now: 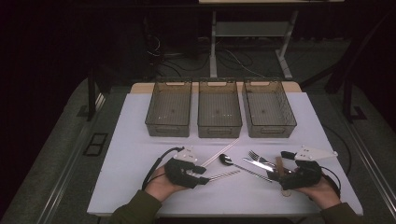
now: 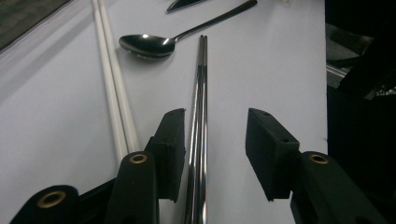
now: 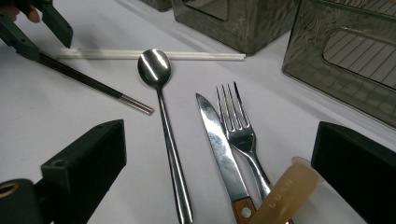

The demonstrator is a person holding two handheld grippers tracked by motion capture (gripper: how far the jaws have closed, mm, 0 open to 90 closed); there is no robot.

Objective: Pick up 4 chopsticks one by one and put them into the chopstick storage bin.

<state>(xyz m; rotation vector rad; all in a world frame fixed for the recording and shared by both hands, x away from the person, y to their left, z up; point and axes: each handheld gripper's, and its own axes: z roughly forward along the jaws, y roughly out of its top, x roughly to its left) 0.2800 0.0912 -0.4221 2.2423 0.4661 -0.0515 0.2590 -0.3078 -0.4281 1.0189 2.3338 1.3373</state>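
Observation:
My left gripper point(image 1: 203, 175) point(image 2: 215, 126) lies low over the white table near the front left, jaws open. A pair of metal chopsticks point(image 1: 224, 175) point(image 2: 201, 93) runs between them, close to one pad, with the other pad well apart. White chopsticks point(image 1: 219, 154) point(image 2: 112, 84) lie beside it, and a spoon point(image 1: 226, 159) point(image 2: 144, 45) lies beyond. My right gripper point(image 1: 280, 168) point(image 3: 219, 140) stands wide open at the front right. Between its jaws lie a wooden-handled knife point(image 3: 217, 140), a fork point(image 3: 238, 126) and an amber translucent piece point(image 3: 285, 191), none pressed.
Three translucent grey bins point(image 1: 169, 112) point(image 1: 219, 112) point(image 1: 268, 112) stand in a row at the back of the white mat point(image 1: 130, 163); they look empty. Table legs and cables lie on the dark floor beyond.

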